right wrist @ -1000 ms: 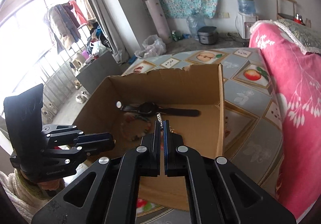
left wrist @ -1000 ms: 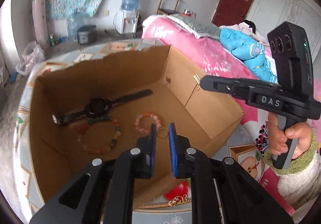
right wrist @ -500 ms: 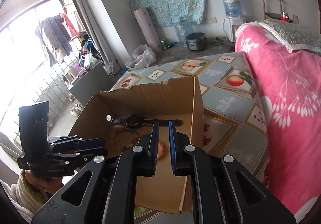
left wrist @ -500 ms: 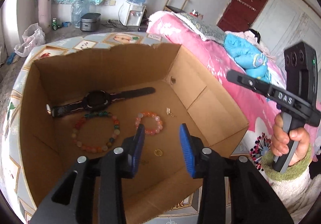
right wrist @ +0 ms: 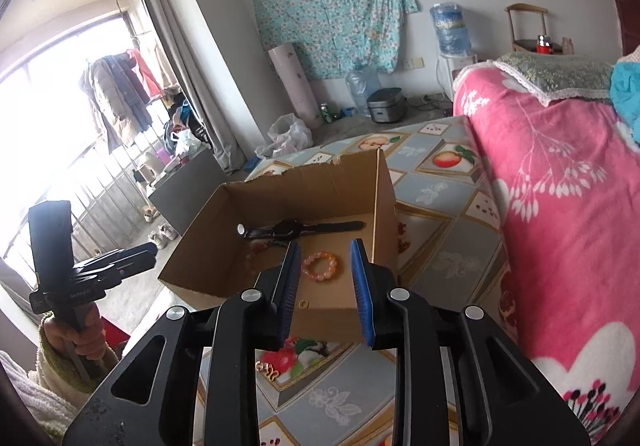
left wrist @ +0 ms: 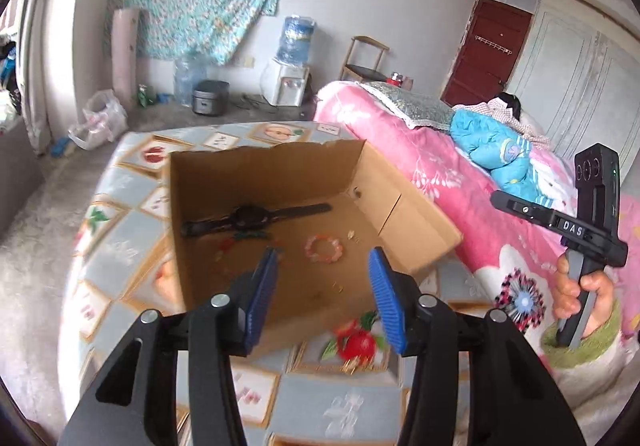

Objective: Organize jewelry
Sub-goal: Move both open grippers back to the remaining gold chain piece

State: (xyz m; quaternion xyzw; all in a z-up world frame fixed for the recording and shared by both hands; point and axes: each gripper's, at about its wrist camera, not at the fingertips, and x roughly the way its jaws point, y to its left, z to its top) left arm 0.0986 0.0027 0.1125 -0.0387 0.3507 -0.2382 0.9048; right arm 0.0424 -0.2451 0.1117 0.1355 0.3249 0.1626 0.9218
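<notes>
An open cardboard box (left wrist: 280,162) (right wrist: 304,182) stands on a table with a fruit-print cloth. Inside lie a black watch (left wrist: 252,217) (right wrist: 296,228), a pink bead bracelet (left wrist: 324,248) (right wrist: 322,265), a blurred multicoloured bracelet (left wrist: 232,246), a small earring (left wrist: 351,234) and a gold ring (right wrist: 304,303). My left gripper (left wrist: 323,296) is open and empty, above the box's near edge. My right gripper (right wrist: 325,294) is open and empty, also above the near edge. A gold chain (right wrist: 269,367) (left wrist: 356,364) lies on the cloth in front of the box.
A bed with a pink blanket (right wrist: 560,186) (left wrist: 460,174) runs along the table's right side. The table's cloth (left wrist: 120,206) extends left of the box. Beyond the table are a water dispenser (left wrist: 290,74), a rice cooker (left wrist: 210,102) and a chair (left wrist: 364,58).
Both grippers have opened and pulled back up away from the box. The ring and the earring now lie on the box floor.
</notes>
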